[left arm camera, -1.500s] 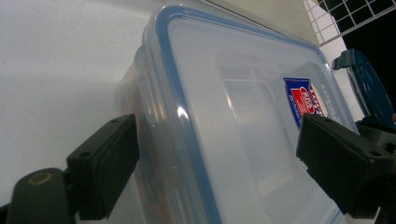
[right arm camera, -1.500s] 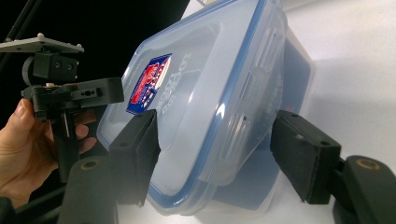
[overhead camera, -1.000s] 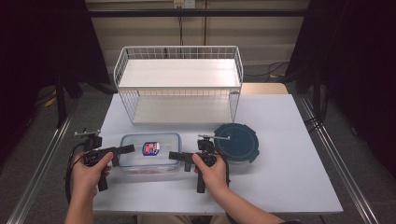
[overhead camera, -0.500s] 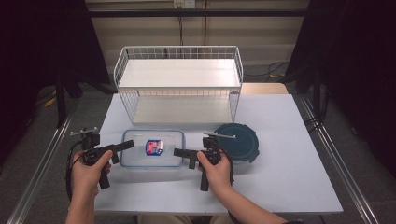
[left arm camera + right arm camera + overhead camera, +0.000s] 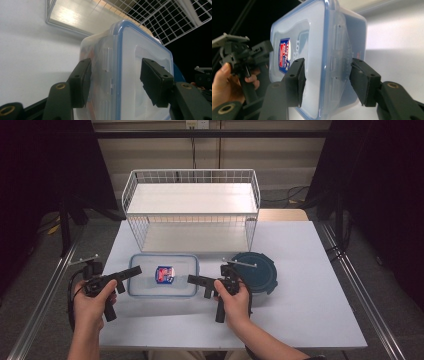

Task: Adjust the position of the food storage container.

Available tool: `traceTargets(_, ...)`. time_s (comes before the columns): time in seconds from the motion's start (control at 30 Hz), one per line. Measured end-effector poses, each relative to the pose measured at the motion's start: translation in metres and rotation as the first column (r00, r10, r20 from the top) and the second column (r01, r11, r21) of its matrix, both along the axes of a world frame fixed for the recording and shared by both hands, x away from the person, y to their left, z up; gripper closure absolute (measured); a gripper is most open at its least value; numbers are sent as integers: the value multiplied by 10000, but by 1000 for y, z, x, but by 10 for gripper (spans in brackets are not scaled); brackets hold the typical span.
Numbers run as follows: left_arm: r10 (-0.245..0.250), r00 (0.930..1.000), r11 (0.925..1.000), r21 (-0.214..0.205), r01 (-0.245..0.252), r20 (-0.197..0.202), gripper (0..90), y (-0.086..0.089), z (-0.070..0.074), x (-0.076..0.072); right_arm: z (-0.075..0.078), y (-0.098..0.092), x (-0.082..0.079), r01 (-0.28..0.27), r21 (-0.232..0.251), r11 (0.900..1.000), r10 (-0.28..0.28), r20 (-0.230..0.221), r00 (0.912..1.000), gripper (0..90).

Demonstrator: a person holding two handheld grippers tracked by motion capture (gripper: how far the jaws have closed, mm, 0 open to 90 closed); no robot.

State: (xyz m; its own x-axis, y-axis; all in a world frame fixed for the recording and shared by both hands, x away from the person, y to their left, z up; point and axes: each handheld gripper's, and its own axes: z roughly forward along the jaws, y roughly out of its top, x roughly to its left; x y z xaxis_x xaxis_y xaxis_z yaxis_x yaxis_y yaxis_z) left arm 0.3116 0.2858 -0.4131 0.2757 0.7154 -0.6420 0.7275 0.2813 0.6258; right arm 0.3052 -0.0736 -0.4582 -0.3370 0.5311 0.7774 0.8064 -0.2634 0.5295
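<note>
Even overhead light leaves the table (image 5: 310,270) bright against black surroundings, glares off the shelf (image 5: 192,197), and the gripper views show near jaws soft and the box (image 5: 130,75) hazy.

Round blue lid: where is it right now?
In the high view the round blue lid lies flat on the white table, right of centre, just behind the right gripper and right of the clear container, in front of the wire rack.

We see a blue and red label (image 5: 164,274) on the lid of the clear container (image 5: 185,287) before the wire rack (image 5: 192,205); its lettering is too blurred to read.
</note>
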Motion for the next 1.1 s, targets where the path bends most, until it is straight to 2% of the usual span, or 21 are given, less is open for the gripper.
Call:
traceTargets(0.03,-11,9999,10000,-52,12,123,433,0,1,0,3,-2,0,9,163,9999,-10,81,10000,494)
traceTargets(0.13,-40,9997,9998,-170,44,228,437,-1,3,-1,6,-5,1,83,251,9996,-91,299,9995,498)
traceTargets(0.17,-4,9992,9998,-221,13,397,437,0,5,-2,9,-7,2,142,300,9994,-158,532,9985,513)
traceTargets(0.23,-10,9988,9995,-322,26,480,437,1,7,-3,12,-8,3,144,432,9990,-177,788,9967,523)
traceTargets(0.27,-10,9988,9995,-322,26,480,437,1,7,-3,12,-8,3,144,432,9990,-177,788,9967,523)
traceTargets(0.33,81,9972,9989,-460,-47,738,438,1,12,-4,16,-11,3,58,756,9971,-122,843,9964,537)
traceTargets(0.5,96,9957,9981,-619,-39,925,443,-5,18,-3,20,-19,5,280,1525,9879,-415,858,9954,566)
traceTargets(0.53,96,9957,9981,-619,-39,925,445,-5,18,-3,20,-19,5,280,1525,9879,-415,858,9954,566)
traceTargets(0.57,-43,9958,9976,-680,106,919,445,-8,20,-2,20,-24,6,470,1694,9844,-652,1033,9925,573)
traceTargets(0.7,-247,9949,9945,-988,344,976,452,-19,22,-1,25,-37,7,925,2400,9664,-1213,1083,9867,591)
traceTargets(0.77,-336,9939,9927,-1117,454,1053,462,-21,23,0,30,-43,7,1094,2600,9594,-1431,1142,9831,595)
traceTargets(0.8,-336,9939,9927,-1117,454,1053,467,-21,23,0,30,-43,7,1094,2600,9594,-1431,1142,9831,595)
traceTargets(0.83,-183,9932,9903,-1346,338,1147,472,-24,24,0,34,-47,8,1224,2745,9537,-1596,1171,9802,597)
traceTargets(0.87,-172,9932,9869,-1572,354,1155,477,-26,25,1,35,-49,8,1248,2779,9525,-1631,1193,9794,598)
traceTargets(0.9,-172,9932,9869,-1572,354,1155,485,-26,25,1,35,-49,8,1248,2779,9525,-1631,1193,9794,598)
traceTargets(1.03,2,9895,9778,-2075,301,1445,520,-26,28,1,38,-55,10,1384,3138,9394,-1845,1225,9752,598)
traceTargets(1.1,108,9891,9770,-2121,207,1465,521,-27,29,2,39,-54,10,1429,3207,9364,-1909,1236,9738,598)
